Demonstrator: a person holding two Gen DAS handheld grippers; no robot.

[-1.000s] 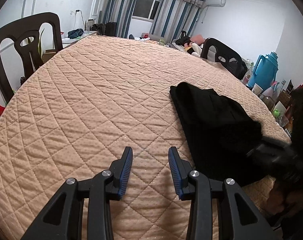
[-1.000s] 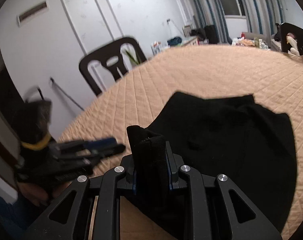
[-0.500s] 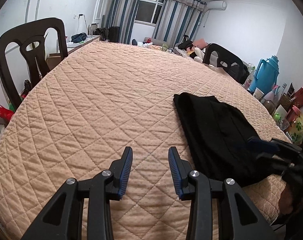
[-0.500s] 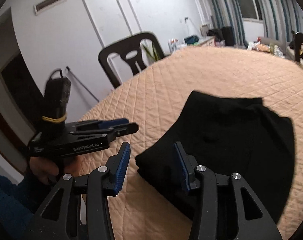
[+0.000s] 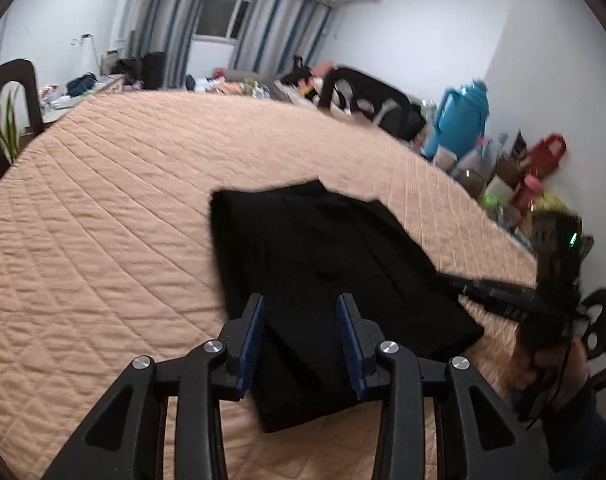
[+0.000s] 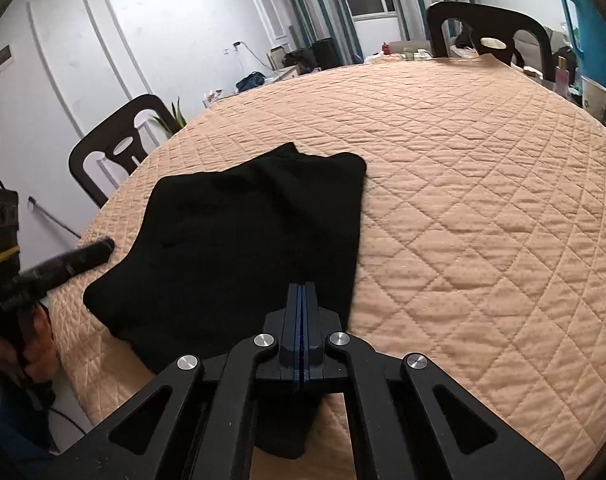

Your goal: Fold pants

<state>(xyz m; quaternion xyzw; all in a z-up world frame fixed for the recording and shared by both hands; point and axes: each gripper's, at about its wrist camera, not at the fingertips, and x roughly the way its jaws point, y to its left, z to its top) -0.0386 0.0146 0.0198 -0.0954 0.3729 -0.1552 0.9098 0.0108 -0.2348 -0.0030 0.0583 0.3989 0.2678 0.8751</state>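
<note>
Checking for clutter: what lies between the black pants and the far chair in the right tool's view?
Only bare quilted cover lies between the pants and the chair, shown in the right wrist view.

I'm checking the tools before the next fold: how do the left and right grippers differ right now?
The left gripper is open, with a wide gap between its blue pads; the right gripper is shut, pads pressed together with nothing seen between them. The left gripper frames the near part of the black pants, while the right gripper's closed tip sits over the pants' near edge. Both are black with blue pads, above the quilted cover, and neither holds the pants.
</note>
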